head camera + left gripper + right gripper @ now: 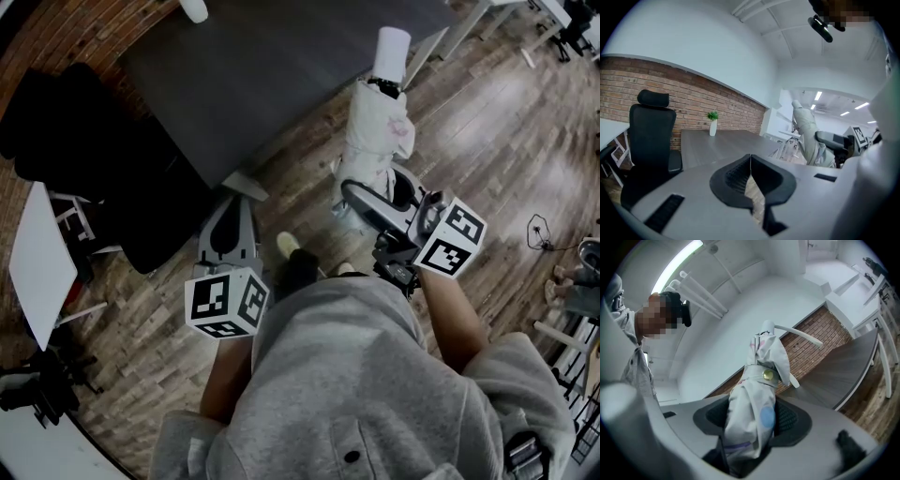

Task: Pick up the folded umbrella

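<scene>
Right claw: right gripper (752, 422) is clamped on the folded umbrella (757, 390), one pad pressed against each side of its white fabric.
Umbrella: it rises from between those jaws, clear of the wood floor (487, 122). Its strap snap (768, 375) sits just beyond the pads and its white handle (392, 47) is at the far end.
Left claw: left gripper (750, 158) has its jaws pressed together with nothing between them. It is left of the umbrella, apart from it.
Around: the dark table (262, 66) is far and to the left, and the black office chair (651, 136) is further left.
</scene>
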A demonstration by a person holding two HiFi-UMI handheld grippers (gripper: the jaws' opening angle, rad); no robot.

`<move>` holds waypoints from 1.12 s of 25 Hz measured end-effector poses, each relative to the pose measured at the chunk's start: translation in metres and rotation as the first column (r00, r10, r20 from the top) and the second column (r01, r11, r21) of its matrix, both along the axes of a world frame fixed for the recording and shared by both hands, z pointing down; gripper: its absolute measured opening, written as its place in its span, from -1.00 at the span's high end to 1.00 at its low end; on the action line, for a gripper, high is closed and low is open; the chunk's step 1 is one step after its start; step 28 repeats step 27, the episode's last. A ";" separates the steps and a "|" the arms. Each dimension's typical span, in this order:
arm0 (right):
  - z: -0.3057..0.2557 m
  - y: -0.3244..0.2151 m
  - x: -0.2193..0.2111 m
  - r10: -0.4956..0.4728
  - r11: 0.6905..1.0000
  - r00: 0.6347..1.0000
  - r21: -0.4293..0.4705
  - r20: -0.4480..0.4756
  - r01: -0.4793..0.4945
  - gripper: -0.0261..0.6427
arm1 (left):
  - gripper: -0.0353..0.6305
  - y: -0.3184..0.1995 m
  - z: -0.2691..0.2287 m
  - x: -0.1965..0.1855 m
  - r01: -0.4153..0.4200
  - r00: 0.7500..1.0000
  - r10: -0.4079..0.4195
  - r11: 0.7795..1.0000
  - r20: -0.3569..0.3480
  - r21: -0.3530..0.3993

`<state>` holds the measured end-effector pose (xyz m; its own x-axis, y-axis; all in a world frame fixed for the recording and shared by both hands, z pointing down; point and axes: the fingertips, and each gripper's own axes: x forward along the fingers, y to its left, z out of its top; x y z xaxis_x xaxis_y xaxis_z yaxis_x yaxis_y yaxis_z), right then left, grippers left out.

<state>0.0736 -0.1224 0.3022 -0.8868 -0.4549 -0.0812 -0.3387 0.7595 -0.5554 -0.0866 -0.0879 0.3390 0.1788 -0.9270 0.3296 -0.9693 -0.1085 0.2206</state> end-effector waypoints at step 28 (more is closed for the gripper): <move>-0.002 0.103 0.086 -0.029 0.999 1.000 0.020 0.009 0.028 0.17 | 0.85 0.124 -0.006 0.073 0.114 0.994 -0.114 0.993 -0.003 0.039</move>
